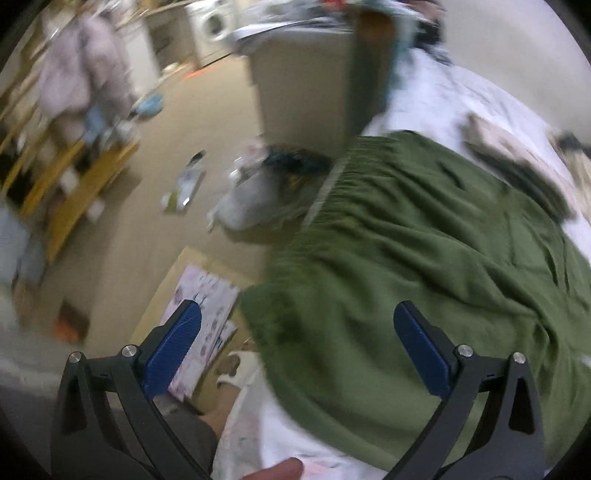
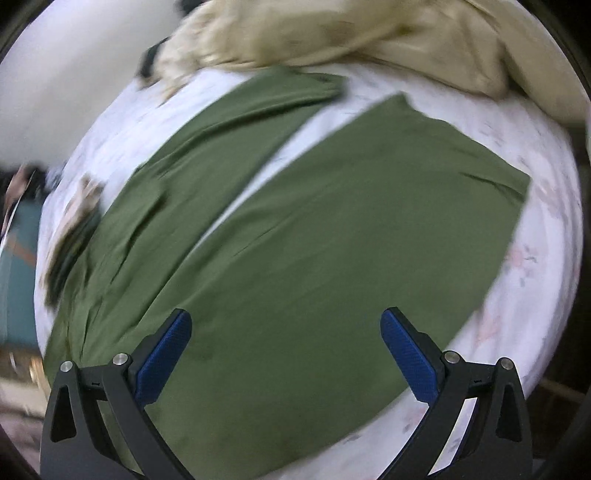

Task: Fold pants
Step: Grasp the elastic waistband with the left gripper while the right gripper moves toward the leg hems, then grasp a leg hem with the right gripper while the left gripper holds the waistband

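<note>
We see matt green cloth pants (image 2: 295, 236) with a gathered waistband, a smooth pale printed sheet (image 2: 532, 266), crumpled beige cloth (image 2: 388, 33), matt black plastic grippers with ribbed blue pads (image 1: 173, 343), shiny metal pins.

Pants (image 2: 295, 229): uniform olive green on both legs and on the gathered waistband (image 1: 332, 199), with no print. Bed sheet (image 2: 532, 258): white with a faint pink and grey floral pattern. Left claw (image 1: 297, 328) and right claw (image 2: 286, 328): black frames with silver pivot pins and textured dark blue pads (image 2: 166, 362). Garment at the far edge of the bed (image 2: 369, 33): plain beige. Floor (image 1: 184, 122): tan. Bin beside the bed (image 1: 303, 88): grey. Flat item below the bed edge (image 1: 207, 325): white with pink and purple motifs. Shelf at left (image 1: 85, 188): yellow-brown wood.
</note>
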The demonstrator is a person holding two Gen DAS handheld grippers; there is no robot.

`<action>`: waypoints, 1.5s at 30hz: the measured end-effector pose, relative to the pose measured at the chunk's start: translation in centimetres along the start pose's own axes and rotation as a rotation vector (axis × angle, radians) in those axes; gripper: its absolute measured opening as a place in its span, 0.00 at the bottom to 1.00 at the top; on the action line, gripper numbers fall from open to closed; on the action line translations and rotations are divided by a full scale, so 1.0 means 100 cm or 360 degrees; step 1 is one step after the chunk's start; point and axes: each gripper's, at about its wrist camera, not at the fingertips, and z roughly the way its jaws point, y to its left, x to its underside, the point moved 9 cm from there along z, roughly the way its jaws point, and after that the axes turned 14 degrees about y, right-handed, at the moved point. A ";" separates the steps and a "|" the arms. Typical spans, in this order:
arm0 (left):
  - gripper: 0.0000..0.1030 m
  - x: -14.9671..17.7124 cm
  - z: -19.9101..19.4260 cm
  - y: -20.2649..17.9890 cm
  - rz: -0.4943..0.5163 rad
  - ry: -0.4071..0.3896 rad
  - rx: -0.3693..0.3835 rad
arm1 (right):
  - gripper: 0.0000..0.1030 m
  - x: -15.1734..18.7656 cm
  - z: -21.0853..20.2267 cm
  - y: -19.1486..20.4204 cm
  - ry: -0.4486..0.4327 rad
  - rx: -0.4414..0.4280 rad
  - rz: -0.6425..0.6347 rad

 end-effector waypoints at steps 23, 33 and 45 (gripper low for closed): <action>0.63 0.035 0.096 0.049 -0.0684 0.0386 0.0512 | 1.00 0.005 0.009 -0.010 0.0040 -0.0043 0.0066; 0.07 0.005 0.036 0.029 -0.0462 0.0099 0.0517 | 1.00 0.007 0.007 -0.037 0.0040 -0.0122 0.0236; 0.06 -0.014 -0.039 0.005 -0.0074 -0.0101 0.0211 | 1.00 -0.004 0.027 -0.104 0.0081 0.0087 0.0556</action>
